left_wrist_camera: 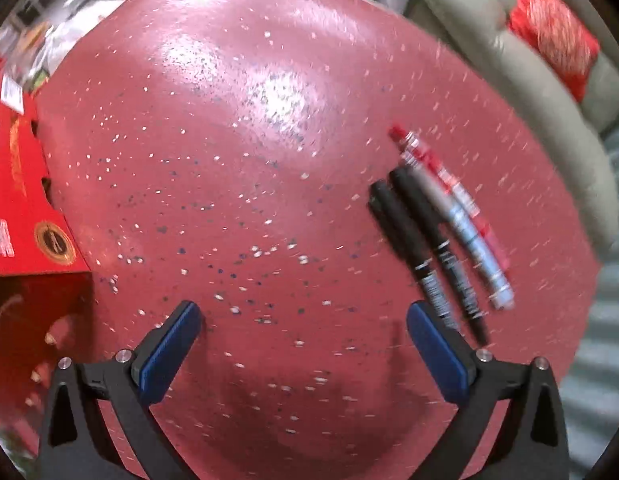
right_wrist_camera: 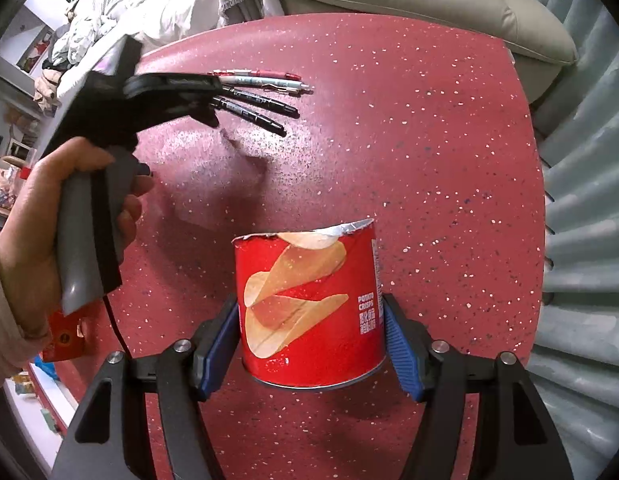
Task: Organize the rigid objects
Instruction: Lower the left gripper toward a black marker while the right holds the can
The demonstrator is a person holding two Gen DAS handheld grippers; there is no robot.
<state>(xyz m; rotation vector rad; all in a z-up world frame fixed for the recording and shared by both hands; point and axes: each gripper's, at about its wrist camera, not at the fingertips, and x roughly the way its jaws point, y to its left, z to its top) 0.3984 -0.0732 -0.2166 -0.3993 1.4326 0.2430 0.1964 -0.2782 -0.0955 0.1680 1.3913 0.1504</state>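
Several pens lie side by side on the red speckled table (left_wrist_camera: 269, 160): two black markers (left_wrist_camera: 421, 248), a silver-blue pen (left_wrist_camera: 465, 236) and a red pen (left_wrist_camera: 433, 164). My left gripper (left_wrist_camera: 305, 316) is open and points down at the table, with the pens just right of its right finger. In the right wrist view a hand holds the left gripper (right_wrist_camera: 215, 102) over the ends of the black markers (right_wrist_camera: 261, 106). My right gripper (right_wrist_camera: 311, 312) is shut on a red potato crisps can (right_wrist_camera: 309, 300). The can stands upright between the blue pads, its foil top torn open.
A red cardboard box (left_wrist_camera: 21, 208) sits at the table's left edge. A beige leather sofa (right_wrist_camera: 429, 0) with a red cushion (left_wrist_camera: 553, 36) stands beyond the table. Piled laundry (right_wrist_camera: 129, 8) lies at the back left. A pale ribbed surface (right_wrist_camera: 581, 200) runs along the right.
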